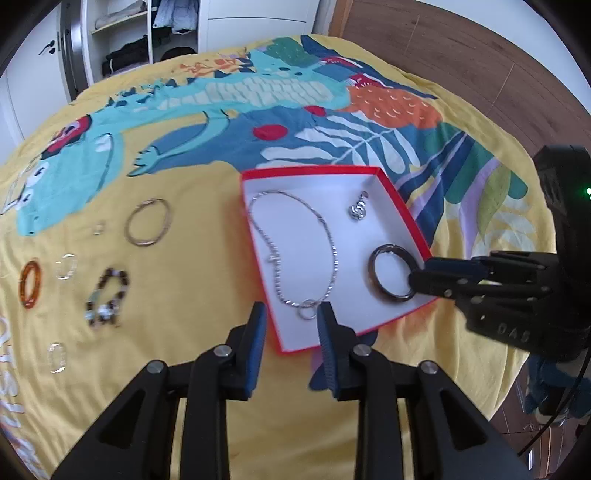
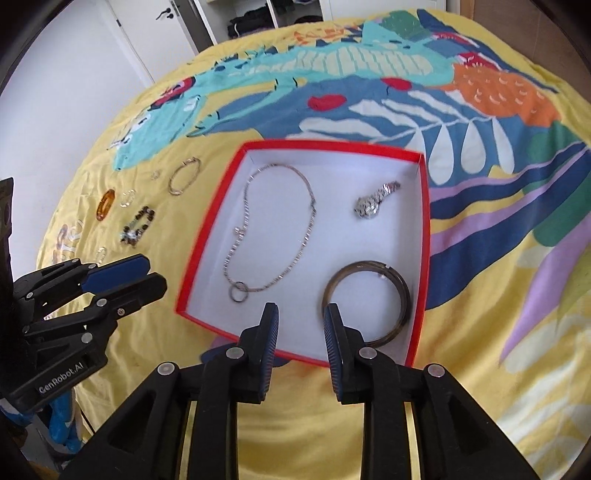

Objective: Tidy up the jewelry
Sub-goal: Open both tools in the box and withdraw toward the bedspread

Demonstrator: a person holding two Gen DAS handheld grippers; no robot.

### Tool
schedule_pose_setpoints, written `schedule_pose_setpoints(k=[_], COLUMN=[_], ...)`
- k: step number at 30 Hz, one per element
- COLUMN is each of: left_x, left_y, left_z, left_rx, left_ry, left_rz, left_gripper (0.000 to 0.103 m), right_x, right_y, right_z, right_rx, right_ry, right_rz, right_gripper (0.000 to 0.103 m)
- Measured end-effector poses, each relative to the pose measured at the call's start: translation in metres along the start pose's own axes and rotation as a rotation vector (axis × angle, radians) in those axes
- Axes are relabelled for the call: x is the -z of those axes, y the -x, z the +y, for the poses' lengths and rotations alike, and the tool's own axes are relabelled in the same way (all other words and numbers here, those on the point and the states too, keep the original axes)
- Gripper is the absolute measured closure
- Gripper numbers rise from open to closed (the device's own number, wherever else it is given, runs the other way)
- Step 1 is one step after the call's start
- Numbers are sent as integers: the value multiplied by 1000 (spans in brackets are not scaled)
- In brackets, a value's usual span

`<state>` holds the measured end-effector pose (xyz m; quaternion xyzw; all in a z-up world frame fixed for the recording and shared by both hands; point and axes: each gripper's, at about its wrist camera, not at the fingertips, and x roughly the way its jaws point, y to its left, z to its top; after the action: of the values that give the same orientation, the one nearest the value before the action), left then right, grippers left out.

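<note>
Both claws empty, fingers apart. Left claw (image 1: pixel 291 323) low at the near corner of the red box (image 2: pixel 422 236), over the bedspread (image 1: pixel 207 369). Right claw (image 2: pixel 301 321) just above the box's near edge, one fingertip overlapping the dark bangle (image 2: pixel 402 291) that lies flat in the box's near right corner. Inside the box, toward its left side, a silver chain necklace (image 2: pixel 310 210) spread in a loop; toward its far right, a small silver watch (image 2: pixel 375 201). Left of the box, out on the bedspread: a beaded bracelet (image 1: pixel 107 295), an orange ring (image 1: pixel 30 282), a thin gold bangle (image 1: pixel 147 221), a few clear rings (image 1: pixel 66 266). Beyond the box, an open wardrobe (image 1: pixel 122 33).
</note>
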<state>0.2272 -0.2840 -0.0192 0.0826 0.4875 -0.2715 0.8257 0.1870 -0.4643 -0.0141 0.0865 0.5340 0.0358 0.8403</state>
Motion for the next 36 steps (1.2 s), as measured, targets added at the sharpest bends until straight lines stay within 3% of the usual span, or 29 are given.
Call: schedule_pose_setpoints(k=[12, 19, 28, 36], left_x=[14, 30, 54, 68], left_y=[135, 188, 206, 167], left_z=[88, 142, 194, 229], left_rx=[-156, -257, -335, -358], left_ry=[88, 198, 307, 382], left_rz=[-55, -87, -91, -41], left_gripper=[74, 74, 74, 74], right_x=[-8, -11, -22, -36], right_y=[90, 120, 119, 87], right_z=[58, 85, 121, 141], right_rx=[34, 36, 19, -12], right_ry=[-19, -16, 26, 54], right_rz=[-101, -139, -152, -132], right_gripper=[69, 68, 68, 68])
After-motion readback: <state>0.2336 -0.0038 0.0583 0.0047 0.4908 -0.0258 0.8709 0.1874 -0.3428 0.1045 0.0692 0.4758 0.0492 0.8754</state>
